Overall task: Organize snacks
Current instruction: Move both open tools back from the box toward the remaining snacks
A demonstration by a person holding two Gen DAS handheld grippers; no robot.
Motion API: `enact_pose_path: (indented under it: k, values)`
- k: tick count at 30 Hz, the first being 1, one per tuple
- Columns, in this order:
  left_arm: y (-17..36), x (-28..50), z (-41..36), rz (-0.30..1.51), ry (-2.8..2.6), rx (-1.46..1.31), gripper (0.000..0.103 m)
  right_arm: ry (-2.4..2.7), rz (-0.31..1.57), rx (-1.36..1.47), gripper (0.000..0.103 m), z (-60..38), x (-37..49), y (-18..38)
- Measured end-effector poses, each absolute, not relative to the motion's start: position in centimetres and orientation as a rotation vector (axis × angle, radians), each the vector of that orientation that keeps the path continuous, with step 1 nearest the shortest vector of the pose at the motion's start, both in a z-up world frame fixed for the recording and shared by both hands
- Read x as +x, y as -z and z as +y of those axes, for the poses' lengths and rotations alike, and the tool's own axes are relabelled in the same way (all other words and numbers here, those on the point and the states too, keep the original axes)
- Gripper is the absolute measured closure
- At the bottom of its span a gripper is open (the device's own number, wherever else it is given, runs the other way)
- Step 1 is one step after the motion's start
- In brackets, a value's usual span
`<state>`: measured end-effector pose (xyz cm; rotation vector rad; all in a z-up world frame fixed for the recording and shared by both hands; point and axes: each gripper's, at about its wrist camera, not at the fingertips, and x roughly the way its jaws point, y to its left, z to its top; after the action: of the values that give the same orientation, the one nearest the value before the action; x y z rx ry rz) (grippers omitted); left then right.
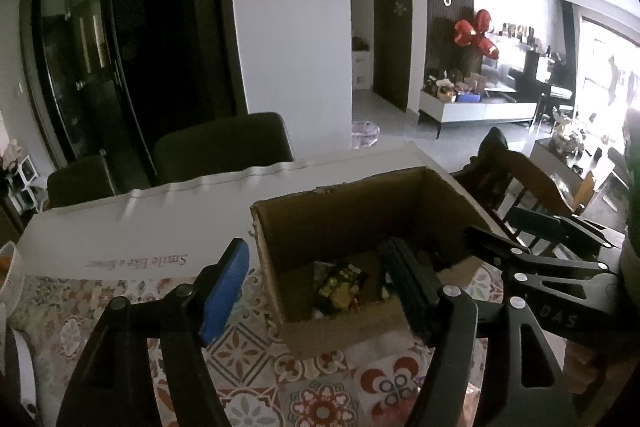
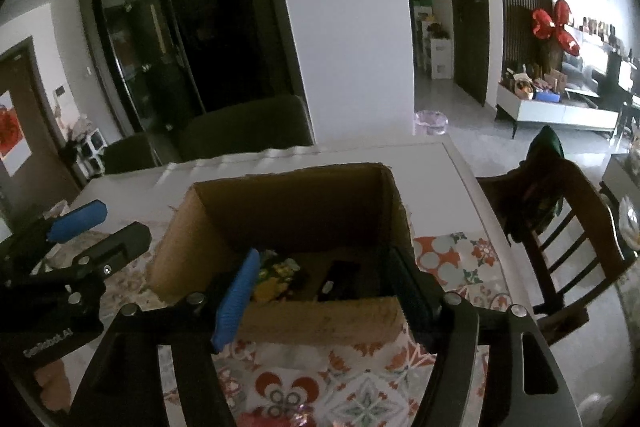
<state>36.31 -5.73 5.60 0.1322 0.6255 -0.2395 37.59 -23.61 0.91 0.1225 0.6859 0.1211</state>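
Note:
An open cardboard box (image 1: 340, 211) (image 2: 288, 203) stands on a patterned tablecloth. Inside lie a yellow-and-black snack packet (image 1: 340, 287) (image 2: 276, 275) and a dark packet (image 2: 338, 279). My left gripper (image 1: 320, 287) is open and empty, its fingers spread over the box's near left corner. My right gripper (image 2: 324, 287) is open and empty, its fingers astride the box's near wall. The right gripper also shows in the left wrist view (image 1: 520, 239), at the box's right side. The left gripper shows in the right wrist view (image 2: 96, 231), left of the box.
The table (image 1: 120, 227) carries a white cloth with lettering beyond the patterned one (image 2: 452, 259). Dark chairs (image 1: 220, 143) stand behind it. A wooden chair (image 2: 560, 211) stands at the right. A white basket edge (image 1: 10, 275) shows at far left.

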Motion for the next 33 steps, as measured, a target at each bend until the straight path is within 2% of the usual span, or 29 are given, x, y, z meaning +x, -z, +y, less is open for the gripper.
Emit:
enact_pose_path:
  k: [5,8,33]
  values:
    - [-6.4,33.6,-4.8,0.585,0.239,0.125,0.03,-0.137,0.656,0.125,0.036,-23.1,35.0,-1.7]
    - [-6.5,32.3,-4.1,0.576,0.247,0.109,0.03,-0.132,0.645,0.124,0.03,-22.9,33.8,-1.9]
    - [-1.8,22.9,-1.9,0.52,0.208,0.186,0.03,-0.028,0.559,0.079,0.03,-21.1,24.1,1.8]
